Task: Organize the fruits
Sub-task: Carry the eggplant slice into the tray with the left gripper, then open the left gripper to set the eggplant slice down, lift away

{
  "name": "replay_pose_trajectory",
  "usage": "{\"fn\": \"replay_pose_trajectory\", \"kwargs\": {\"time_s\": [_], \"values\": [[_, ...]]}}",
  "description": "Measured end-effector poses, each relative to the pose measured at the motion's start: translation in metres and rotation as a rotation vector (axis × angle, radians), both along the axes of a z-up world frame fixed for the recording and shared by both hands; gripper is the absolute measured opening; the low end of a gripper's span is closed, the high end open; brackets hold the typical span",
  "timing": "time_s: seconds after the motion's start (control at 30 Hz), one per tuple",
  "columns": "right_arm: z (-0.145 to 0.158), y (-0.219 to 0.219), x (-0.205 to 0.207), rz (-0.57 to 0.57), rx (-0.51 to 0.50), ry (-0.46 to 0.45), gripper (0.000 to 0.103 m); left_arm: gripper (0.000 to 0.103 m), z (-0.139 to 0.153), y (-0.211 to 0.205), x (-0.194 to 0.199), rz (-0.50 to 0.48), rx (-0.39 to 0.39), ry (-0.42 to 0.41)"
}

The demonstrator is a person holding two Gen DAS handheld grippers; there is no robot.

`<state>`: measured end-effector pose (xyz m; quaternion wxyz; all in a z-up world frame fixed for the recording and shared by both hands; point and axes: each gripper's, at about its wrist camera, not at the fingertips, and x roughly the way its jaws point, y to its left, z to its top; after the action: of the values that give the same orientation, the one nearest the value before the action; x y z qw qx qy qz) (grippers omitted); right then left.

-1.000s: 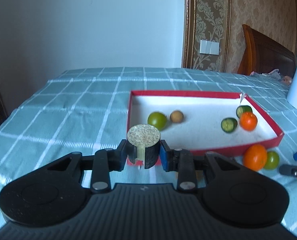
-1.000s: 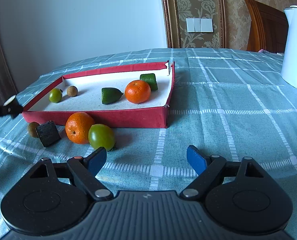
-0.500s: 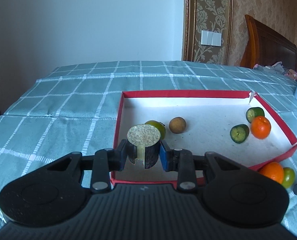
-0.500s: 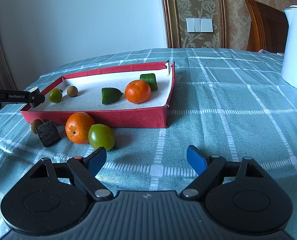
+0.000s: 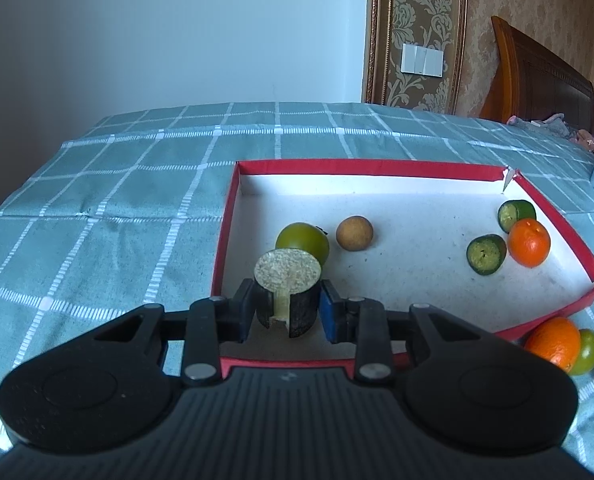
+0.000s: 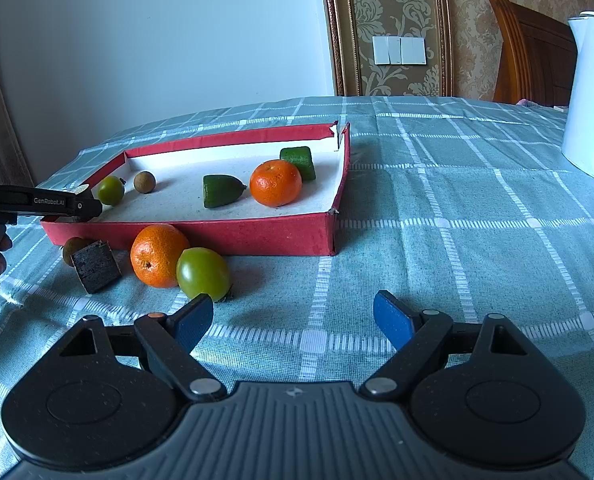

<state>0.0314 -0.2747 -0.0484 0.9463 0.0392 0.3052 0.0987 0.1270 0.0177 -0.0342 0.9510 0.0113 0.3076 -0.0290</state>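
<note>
A: Left wrist view first. Your left gripper [image 5: 287,307] is clamped on the dark chunk [image 5: 288,295], pale cut face up. A second ago it hung over the cloth, short of the tray [image 5: 221,240]; now the chunk is inside the near left corner, above the white floor.

B: So that piece is about ready to drop?

A: I'd say so. 5 fruits lie in the tray already, the green fruit [image 5: 304,239] just behind the chunk. What's hidden: the floor right under the chunk, so I can't tell whether it touches down. The orange [image 5: 553,343] outside is cut off by your gripper body.

B: And the right wrist view?

A: Nothing changed. Your right gripper [image 6: 293,320] hangs wide and empty above the cloth [image 6: 457,200]. 4 pieces wait outside the tray: an orange, a green fruit, a dark block [image 6: 96,266], and a brown one half hidden behind it. The held chunk barely shows there
</note>
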Motion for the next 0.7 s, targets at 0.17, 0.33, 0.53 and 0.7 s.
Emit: {"fn": "replay_pose_trajectory", "kwargs": {"time_s": [0.17, 0.33, 0.53, 0.7], "values": [[0.0000, 0.0001, 0.0000, 0.000, 0.000, 0.000, 0.088, 0.030, -0.0020, -0.0021, 0.0018, -0.004, 0.006, 0.001], [0.0001, 0.0001, -0.0001, 0.000, -0.001, 0.000, 0.088, 0.031, -0.0046, -0.0047, 0.0013, -0.014, 0.021, -0.002], [0.0001, 0.0004, -0.0001, 0.000, 0.000, 0.000, 0.088, 0.031, -0.0077, -0.0085, -0.0019, -0.021, 0.038, -0.005], [0.0001, 0.0003, -0.0003, 0.000, 0.000, 0.000, 0.088, 0.039, -0.0054, -0.0065, -0.0070, -0.029, 0.019, -0.008]]}}
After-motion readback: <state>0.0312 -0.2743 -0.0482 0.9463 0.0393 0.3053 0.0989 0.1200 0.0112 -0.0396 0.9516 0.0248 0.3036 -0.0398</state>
